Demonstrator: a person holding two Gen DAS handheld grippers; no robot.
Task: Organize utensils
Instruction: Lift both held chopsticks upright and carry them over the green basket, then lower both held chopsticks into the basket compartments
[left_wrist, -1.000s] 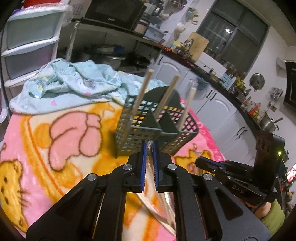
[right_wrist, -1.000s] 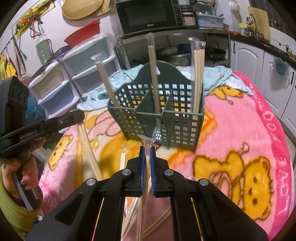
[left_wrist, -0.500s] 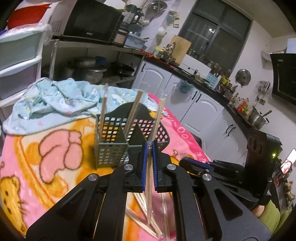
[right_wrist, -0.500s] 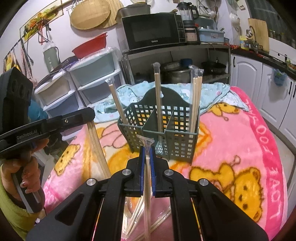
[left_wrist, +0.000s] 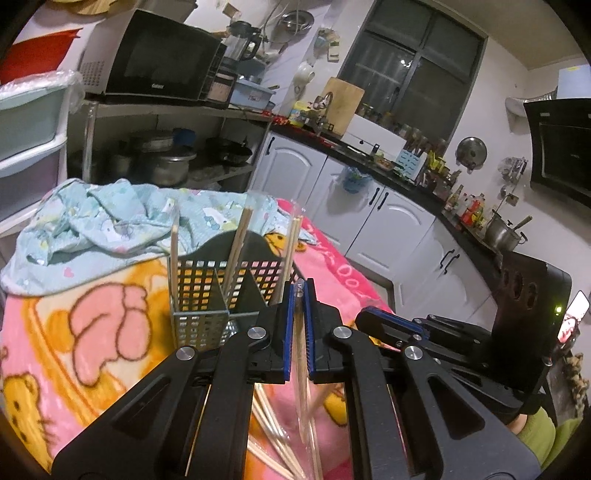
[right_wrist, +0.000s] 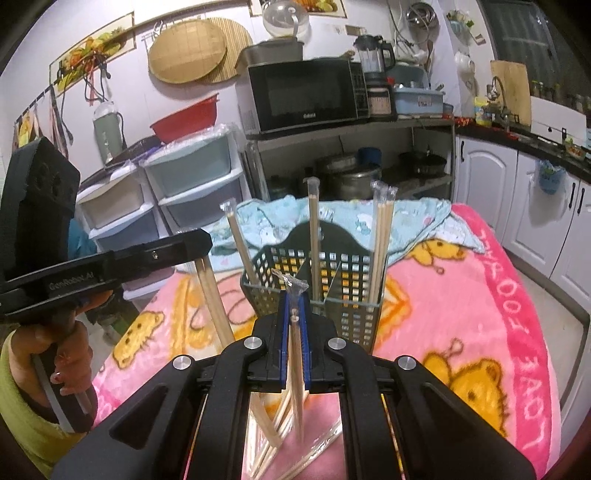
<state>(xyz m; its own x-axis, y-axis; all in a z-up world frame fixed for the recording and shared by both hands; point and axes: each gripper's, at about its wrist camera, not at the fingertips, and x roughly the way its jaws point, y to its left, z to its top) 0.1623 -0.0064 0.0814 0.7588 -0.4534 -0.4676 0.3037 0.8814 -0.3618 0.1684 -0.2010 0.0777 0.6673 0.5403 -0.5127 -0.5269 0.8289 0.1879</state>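
Observation:
A dark green mesh utensil basket (left_wrist: 207, 295) (right_wrist: 343, 291) with compartments stands on the pink blanket and holds several wrapped chopstick pairs (right_wrist: 380, 240) upright. My left gripper (left_wrist: 300, 295) is shut on a wrapped chopstick pair (left_wrist: 303, 373), lifted just right of the basket. My right gripper (right_wrist: 293, 306) is shut on another wrapped chopstick pair (right_wrist: 296, 369), held in front of the basket. More wrapped chopsticks (right_wrist: 273, 435) lie on the blanket below both grippers.
The pink cartoon blanket (right_wrist: 461, 314) covers the table. A crumpled light blue cloth (left_wrist: 110, 218) lies behind the basket. Plastic drawers (right_wrist: 192, 177), a shelf with a microwave (right_wrist: 303, 96) and white cabinets (left_wrist: 388, 229) stand beyond the table.
Both grippers have risen, lifting their chopstick pairs off the pile on the blanket, and both views now look more level at the basket.

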